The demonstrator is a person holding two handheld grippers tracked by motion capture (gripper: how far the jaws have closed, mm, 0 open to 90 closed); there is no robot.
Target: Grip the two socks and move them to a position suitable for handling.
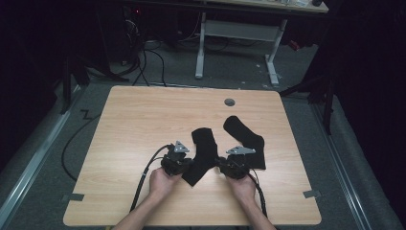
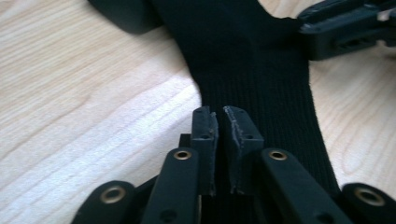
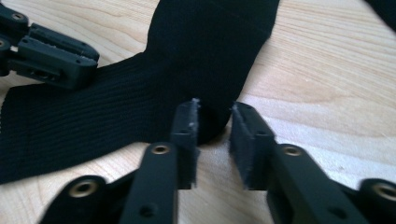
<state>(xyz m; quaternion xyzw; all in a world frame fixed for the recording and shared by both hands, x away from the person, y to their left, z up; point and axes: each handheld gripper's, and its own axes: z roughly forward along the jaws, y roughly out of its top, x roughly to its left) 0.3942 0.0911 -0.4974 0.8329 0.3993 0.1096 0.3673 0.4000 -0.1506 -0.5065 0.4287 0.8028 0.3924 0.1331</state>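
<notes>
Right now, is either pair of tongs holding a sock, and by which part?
The left tongs pinch the near black sock at its leg edge. The right tongs straddle its heel bend, not yet clamped.

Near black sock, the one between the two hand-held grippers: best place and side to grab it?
Take the near sock by its side edges: it lies flat and bent, so only the edges offer a pinchable fold. Left hand-held gripper comes low from the left, right hand-held gripper from the right at the heel bend.

My light wooden table point(image 1: 134, 124) fills the middle of the frame, carrying a bent black sock point(image 1: 203, 155) at lower centre, a second black sock point(image 1: 246, 136) just right, and a grey round cap point(image 1: 230, 102) near its top edge.
</notes>
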